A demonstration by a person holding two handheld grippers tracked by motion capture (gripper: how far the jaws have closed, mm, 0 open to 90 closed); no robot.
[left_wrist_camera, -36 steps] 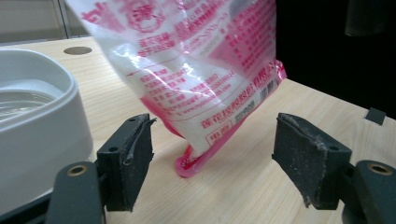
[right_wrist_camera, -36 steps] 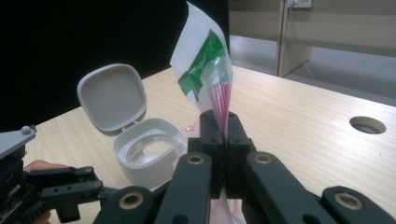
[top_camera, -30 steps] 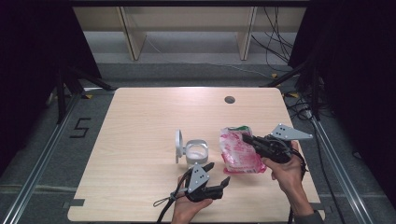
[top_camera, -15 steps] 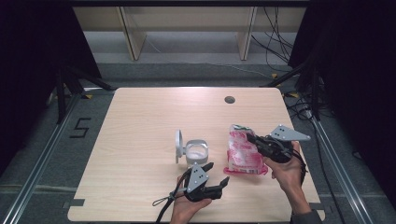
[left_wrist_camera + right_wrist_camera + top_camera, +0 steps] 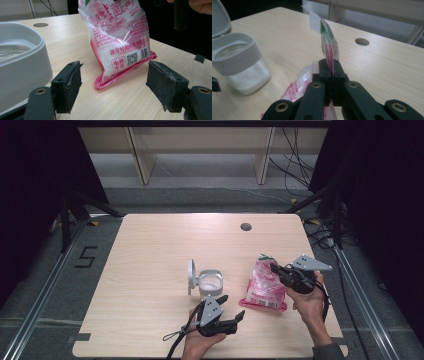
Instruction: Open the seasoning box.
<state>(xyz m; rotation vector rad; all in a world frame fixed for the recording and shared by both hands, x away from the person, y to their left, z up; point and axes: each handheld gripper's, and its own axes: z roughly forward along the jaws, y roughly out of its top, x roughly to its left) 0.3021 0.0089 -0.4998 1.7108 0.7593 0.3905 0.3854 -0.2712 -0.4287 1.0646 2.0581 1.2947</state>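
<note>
soft, slippery pink bag (image 5: 264,287), shifting granules; right hand-held gripper (image 5: 278,270) clenched on top seam, left hand-held gripper (image 5: 231,308) released; best held at seam.

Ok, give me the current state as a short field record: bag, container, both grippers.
bag: pink and white bag of white granules, bottom edge on the table, top pinched
container: grey-rimmed container, lid open and standing at its left, white contents inside
right gripper: jaws shut on the bag's top edge
left gripper: jaws open, nothing between them, pointing at the bag's lower end
</note>
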